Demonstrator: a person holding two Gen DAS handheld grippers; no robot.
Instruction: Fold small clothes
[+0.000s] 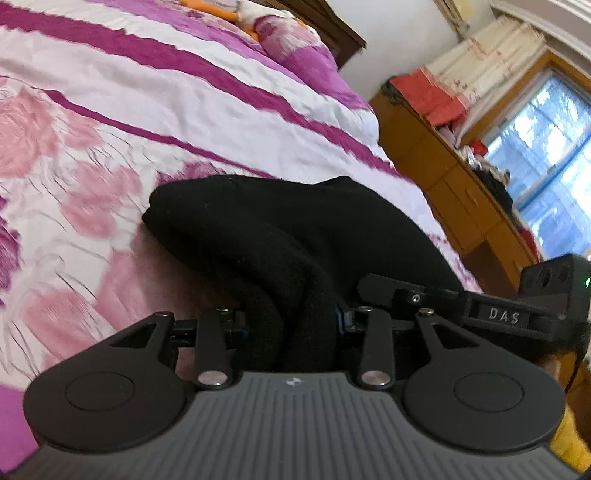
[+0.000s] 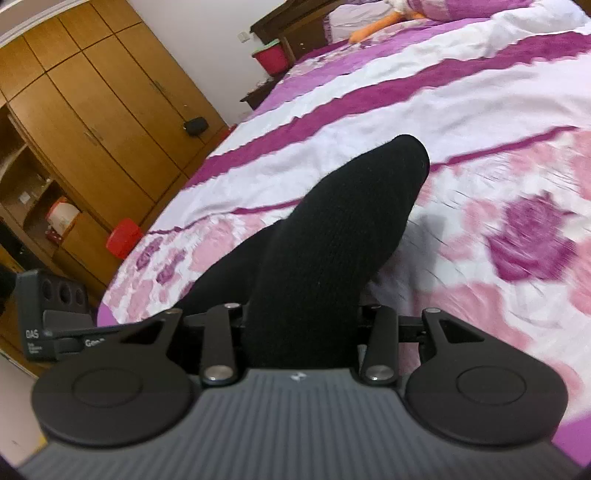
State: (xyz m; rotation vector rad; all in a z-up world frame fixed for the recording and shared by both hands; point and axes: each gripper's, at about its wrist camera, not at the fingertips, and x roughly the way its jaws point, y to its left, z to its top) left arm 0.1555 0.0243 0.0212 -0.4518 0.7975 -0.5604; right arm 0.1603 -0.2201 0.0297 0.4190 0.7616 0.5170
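A black knitted garment (image 1: 280, 229), like a sock, lies over the pink and purple floral bedspread (image 1: 110, 122). My left gripper (image 1: 291, 325) is shut on a bunched end of it; the cloth hides the fingertips. In the right wrist view the same black garment (image 2: 332, 229) stretches forward and up off the bedspread (image 2: 480, 147), its rounded end free. My right gripper (image 2: 301, 325) is shut on its near end, fingertips hidden by the cloth. The other gripper's body shows at each view's edge, the right one (image 1: 517, 314) and the left one (image 2: 51, 314).
A wooden cabinet (image 1: 443, 177) with red cloth on top and a window (image 1: 546, 158) stand right of the bed. A wooden wardrobe (image 2: 92, 110), a red box (image 2: 123, 238) and a red bucket (image 2: 273, 59) stand left. An orange and white toy (image 2: 384, 22) lies by the headboard.
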